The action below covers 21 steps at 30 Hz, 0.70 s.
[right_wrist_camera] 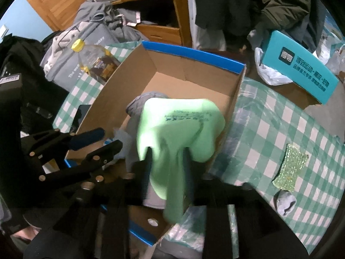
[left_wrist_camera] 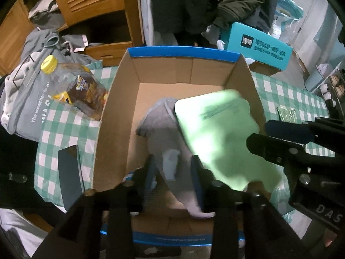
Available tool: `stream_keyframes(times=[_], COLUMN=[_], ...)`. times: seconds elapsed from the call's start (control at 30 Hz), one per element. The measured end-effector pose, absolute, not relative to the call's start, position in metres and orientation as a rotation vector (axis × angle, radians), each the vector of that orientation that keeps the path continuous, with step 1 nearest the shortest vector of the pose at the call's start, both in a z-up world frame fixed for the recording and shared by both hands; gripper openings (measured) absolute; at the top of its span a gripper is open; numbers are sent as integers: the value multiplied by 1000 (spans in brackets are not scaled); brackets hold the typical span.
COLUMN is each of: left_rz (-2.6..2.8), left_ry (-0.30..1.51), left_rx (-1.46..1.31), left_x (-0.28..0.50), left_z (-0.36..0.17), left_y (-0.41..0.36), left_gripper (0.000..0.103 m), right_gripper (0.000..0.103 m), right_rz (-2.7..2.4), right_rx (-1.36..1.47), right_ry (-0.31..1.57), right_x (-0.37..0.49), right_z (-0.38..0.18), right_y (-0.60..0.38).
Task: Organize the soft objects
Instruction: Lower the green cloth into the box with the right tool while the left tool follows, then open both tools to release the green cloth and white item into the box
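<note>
An open cardboard box with a blue rim stands on the checked cloth. A grey sock lies inside it, its end running up between the spread fingers of my left gripper; the pads do not clamp it. A light green cloth, blurred, drapes over the box's right side and hangs between the parted fingers of my right gripper, loose in the gap. The right gripper shows at the right edge of the left wrist view, the left gripper at the left of the right wrist view.
An oil bottle with a yellow cap lies left of the box, a dark phone nearer. A teal carton sits behind. On the cloth at right lie a glittery green sponge and a grey sock ball. Grey clothes pile at left.
</note>
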<state>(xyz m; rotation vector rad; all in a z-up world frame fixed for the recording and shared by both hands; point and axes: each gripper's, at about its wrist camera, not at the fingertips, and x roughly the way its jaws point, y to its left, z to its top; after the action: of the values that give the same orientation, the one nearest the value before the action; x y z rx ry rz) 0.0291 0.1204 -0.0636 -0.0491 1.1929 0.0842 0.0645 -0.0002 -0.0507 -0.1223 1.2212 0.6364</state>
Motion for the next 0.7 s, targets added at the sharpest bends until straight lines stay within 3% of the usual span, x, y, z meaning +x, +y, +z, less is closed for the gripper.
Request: stream_keyframes(times=[0.33, 0.7], left_rz=[79, 26], left_ry=[1161, 1150], left_rx=[-42, -15], left_x=[28, 32], left_z=[-55, -47], left_y=[115, 86], left_gripper=[68, 70], right_gripper=[54, 56], right_rz=[577, 508], right_rx=[-105, -119], right_ry=[1188, 1189], right_x=[69, 66], right_z=[-39, -42], right_y=[-25, -64])
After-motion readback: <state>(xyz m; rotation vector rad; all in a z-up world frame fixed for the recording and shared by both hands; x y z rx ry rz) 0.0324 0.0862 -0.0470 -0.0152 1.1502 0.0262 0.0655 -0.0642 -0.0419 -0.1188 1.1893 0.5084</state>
